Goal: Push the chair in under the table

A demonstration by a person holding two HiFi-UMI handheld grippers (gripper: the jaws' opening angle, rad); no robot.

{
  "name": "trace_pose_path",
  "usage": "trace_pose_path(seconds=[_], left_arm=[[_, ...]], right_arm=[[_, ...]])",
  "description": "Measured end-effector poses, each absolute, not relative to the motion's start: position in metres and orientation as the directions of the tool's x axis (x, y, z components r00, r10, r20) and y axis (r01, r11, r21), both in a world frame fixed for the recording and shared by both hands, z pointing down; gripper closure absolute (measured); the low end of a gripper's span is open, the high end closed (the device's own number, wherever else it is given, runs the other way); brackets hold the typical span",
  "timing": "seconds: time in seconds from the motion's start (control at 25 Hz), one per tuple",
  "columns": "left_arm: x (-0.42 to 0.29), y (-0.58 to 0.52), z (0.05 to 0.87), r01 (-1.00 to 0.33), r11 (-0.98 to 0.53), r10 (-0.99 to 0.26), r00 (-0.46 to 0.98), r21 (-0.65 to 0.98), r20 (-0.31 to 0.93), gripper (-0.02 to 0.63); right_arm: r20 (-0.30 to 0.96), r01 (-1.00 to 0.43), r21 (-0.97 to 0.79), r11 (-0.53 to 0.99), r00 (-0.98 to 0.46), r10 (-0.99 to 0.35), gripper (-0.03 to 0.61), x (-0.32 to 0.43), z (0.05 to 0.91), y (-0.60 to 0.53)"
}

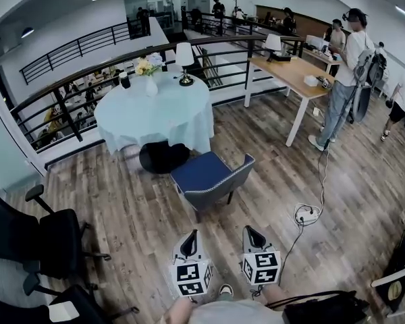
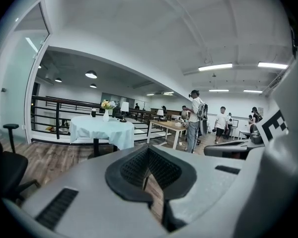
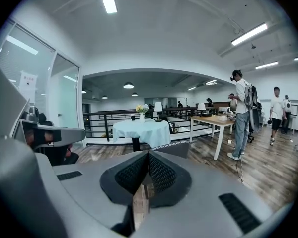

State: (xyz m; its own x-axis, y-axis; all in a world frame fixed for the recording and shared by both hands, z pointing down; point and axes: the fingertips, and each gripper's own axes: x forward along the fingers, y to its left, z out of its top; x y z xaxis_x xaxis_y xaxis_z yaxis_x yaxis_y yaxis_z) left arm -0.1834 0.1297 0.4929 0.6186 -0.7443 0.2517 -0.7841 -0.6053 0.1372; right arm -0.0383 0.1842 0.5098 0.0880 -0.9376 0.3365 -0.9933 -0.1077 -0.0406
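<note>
A blue-seated chair [image 1: 209,177] with a grey quilted back stands on the wood floor, pulled out from the round table [image 1: 155,113] under a pale blue cloth. Its back faces me. Both grippers are held side by side short of the chair, apart from it. My left gripper [image 1: 189,238] is shut and empty, and so is my right gripper [image 1: 251,233]. The right gripper view shows the chair's back [image 3: 176,149] just past the shut jaws, with the table [image 3: 141,130] behind. The left gripper view shows the table [image 2: 102,128] ahead to the left.
A lamp [image 1: 184,63], a flower vase [image 1: 150,73] and a dark cup [image 1: 125,79] stand on the table. A black railing [image 1: 81,86] runs behind. Black office chairs [image 1: 34,238] sit at left, a wooden desk [image 1: 290,73] and people [image 1: 344,73] at right, a cable [image 1: 310,211] on the floor.
</note>
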Motion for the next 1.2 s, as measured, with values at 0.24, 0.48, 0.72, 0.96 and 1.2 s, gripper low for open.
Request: trace_pose_path(seconds=[0.24,0.48,0.72,0.96,1.2], left_arm=[[-0.141,0.114,0.495,-0.798,-0.587,-0.755,0.601,0.136,0.262,0.617],[-0.114,0.102,0.506,-0.808,-0.573,-0.761,0.586,0.134,0.279,0.617],[-0.096,0.088,0.516,-0.811,-0.569,-0.752,0.579,0.132,0.315,0.617],[-0.081,0.069,0.520,-0.811,-0.571,-0.744,0.577,0.128,0.337,0.617],[-0.057,0.028,0.525,-0.800,-0.585,-0.735,0.593,0.133,0.328,0.617]], right_arm=[[0.358,-0.997,-0.041,-0.067,0.048,-0.933,0.561,0.002,0.515,0.166],[0.360,-0.998,-0.038,-0.054,0.037,-0.932,0.561,0.036,0.521,0.151],[0.390,-0.996,-0.066,-0.060,0.030,-0.920,0.561,0.055,0.537,0.141],[0.411,-0.995,-0.083,-0.061,0.021,-0.912,0.561,0.069,0.543,0.121],[0.415,-0.995,-0.072,-0.075,0.039,-0.909,0.561,0.091,0.547,0.088]])
